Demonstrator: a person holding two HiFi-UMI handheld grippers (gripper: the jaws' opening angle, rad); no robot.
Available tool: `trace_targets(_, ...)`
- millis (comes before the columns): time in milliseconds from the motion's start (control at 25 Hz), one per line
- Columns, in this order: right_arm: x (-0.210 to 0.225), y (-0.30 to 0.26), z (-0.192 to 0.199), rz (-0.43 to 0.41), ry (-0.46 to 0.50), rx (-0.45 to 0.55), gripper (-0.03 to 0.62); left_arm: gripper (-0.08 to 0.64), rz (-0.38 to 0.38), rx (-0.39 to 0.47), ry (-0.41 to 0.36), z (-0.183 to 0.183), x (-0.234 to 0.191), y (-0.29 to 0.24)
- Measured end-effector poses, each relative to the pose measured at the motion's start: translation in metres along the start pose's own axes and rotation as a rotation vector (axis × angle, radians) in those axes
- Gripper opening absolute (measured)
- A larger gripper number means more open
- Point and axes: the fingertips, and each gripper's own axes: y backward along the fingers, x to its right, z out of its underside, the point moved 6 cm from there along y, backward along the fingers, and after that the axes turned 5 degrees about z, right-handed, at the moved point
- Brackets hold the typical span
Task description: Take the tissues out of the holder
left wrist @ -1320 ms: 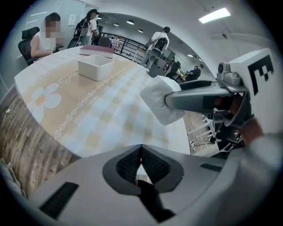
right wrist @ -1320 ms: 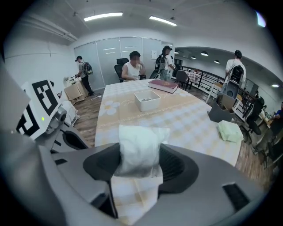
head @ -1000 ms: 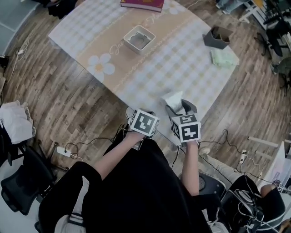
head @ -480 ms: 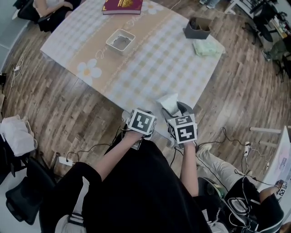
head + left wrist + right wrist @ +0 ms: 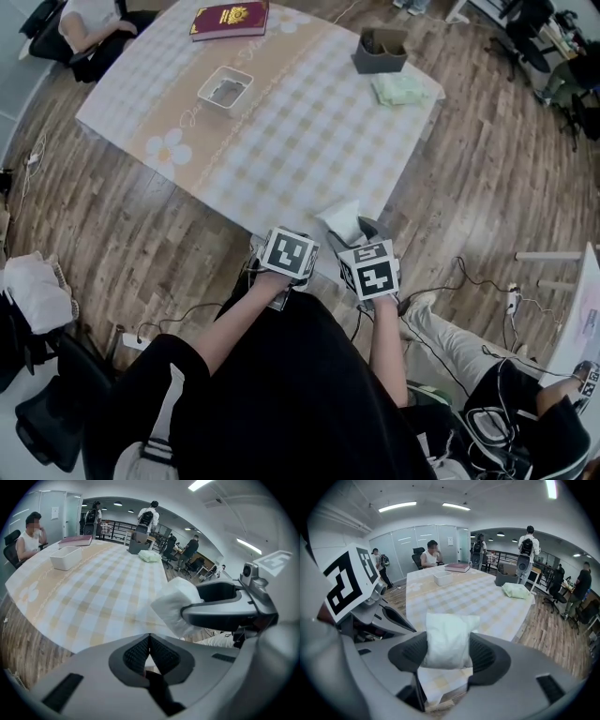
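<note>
My right gripper (image 5: 447,645) is shut on a white tissue pack (image 5: 449,637), which stands up between its dark pads. In the head view the tissue pack (image 5: 341,217) hangs over the near edge of the checked table (image 5: 281,141), in front of the right gripper (image 5: 361,232). My left gripper (image 5: 149,643) sits just to its left, its pads meeting with nothing between them. The grey holder (image 5: 380,49) stands at the table's far right corner, with a pale green pile of tissues (image 5: 401,88) beside it.
A white tray (image 5: 225,88) and a dark red book (image 5: 230,19) lie on the far left of the table. Cables (image 5: 187,309) run over the wooden floor. A seated person (image 5: 431,555) is at the far end, and others stand beyond.
Both grippers, side by side, have drifted along the table's near edge with the tissue pack. The holder, tray and book now lie farther off. The grip looks unchanged.
</note>
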Motion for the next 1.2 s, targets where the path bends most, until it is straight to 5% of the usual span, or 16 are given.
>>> trace_targets(600,0.038,-0.011,-0.001,0.058,-0.068,-0.032,0.276,0.008,0.044,-0.022,-0.071,-0.037,0.003,-0.013)
trace_targets(1200,0.074,-0.074,-0.072,0.081,-0.097,-0.085,0.278,0.008,0.097,-0.057,-0.066,-0.085,-0.051,-0.021)
